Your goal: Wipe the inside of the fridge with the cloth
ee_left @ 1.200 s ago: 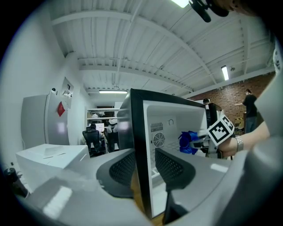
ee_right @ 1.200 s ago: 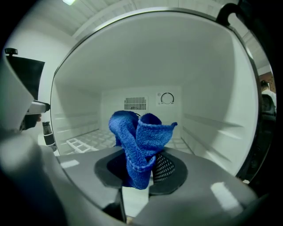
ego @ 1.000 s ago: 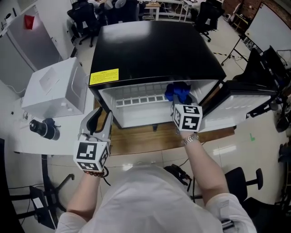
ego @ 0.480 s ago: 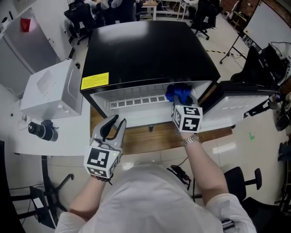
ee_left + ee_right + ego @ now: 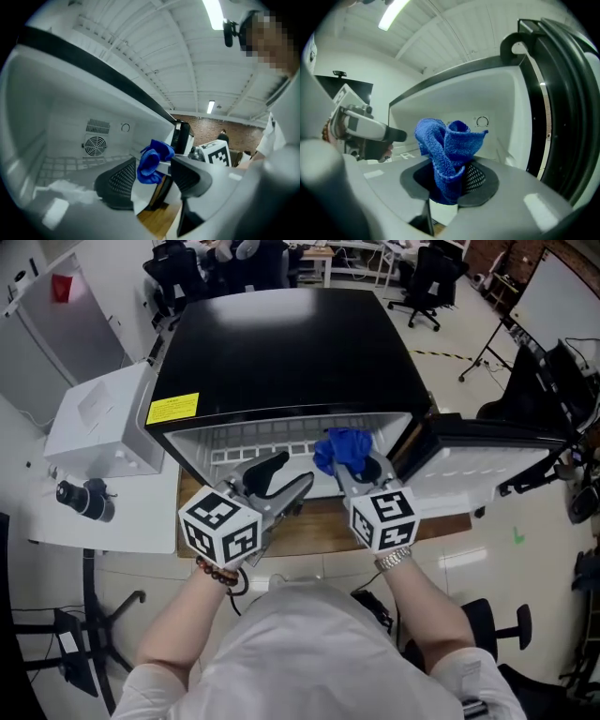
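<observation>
Head view: open fridge (image 5: 281,343) below; left tool (image 5: 289,476) at its mouth, spread and bare; right tool (image 5: 361,470) beside it, clenched on blue cloth (image 5: 342,448).
Left gripper view: jaws just been opening, nothing between them; cloth beyond, inside the fridge opening.
Right gripper view: cloth bunched upright in clamped jaws.

The right claw (image 5: 357,468) is pinching a crumpled blue cloth (image 5: 340,446) at the open mouth of a black-topped compact fridge (image 5: 286,343) with a white interior, whose door (image 5: 487,460) is hanging open to the right. The left claw (image 5: 292,472) is hovering just beside it at the fridge's front edge. Its jaws have just been opening and are standing apart, gripping nothing. A white boxy appliance (image 5: 98,418) and a black round lens-like object (image 5: 82,498) are sitting on the white surface (image 5: 141,514) at left.
</observation>
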{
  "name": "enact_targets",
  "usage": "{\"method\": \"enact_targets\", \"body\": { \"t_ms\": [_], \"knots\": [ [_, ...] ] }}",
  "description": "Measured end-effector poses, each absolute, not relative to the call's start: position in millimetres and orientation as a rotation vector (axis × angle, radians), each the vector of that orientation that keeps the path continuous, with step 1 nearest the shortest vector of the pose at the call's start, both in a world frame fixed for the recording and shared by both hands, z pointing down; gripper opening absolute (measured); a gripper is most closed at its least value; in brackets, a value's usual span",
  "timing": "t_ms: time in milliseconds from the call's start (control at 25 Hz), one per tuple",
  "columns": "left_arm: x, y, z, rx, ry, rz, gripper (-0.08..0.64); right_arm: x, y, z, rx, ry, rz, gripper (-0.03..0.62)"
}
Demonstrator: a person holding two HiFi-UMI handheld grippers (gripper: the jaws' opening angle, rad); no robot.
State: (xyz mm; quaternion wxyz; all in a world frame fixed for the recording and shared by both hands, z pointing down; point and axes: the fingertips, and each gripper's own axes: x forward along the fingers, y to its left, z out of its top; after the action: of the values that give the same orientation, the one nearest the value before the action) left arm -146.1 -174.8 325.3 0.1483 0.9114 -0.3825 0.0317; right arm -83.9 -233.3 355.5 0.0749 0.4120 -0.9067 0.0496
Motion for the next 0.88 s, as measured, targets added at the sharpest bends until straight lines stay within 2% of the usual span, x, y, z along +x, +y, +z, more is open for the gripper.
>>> {"method": "enact_targets", "body": {
  "t_ms": [160,320,520,880],
  "knots": [
    [-110.3,-177.6,331.1,2.527,-0.916,0.025,0.297,-80.7,-209.1,349.3,1.113,-2.788,0.069,0.1],
    [-81.9,-173.0,342.7,2.408,-0.777,-0.015,0.333,-73.6,-190.9,350.8,1.02,-2.81,-0.037,0.1],
    [-62.2,-172.1,352.2,2.335,-0.745,-0.007,0.331,-71.1,-173.8,352.6,0.93,-2.831,-0.125,0.1],
    [-52.3,-171.9,361.8,2.341,-0.823,0.113,0.264,-73.7,-159.0,358.2,0.87,-2.832,-0.161,0.101]
  ]
}}
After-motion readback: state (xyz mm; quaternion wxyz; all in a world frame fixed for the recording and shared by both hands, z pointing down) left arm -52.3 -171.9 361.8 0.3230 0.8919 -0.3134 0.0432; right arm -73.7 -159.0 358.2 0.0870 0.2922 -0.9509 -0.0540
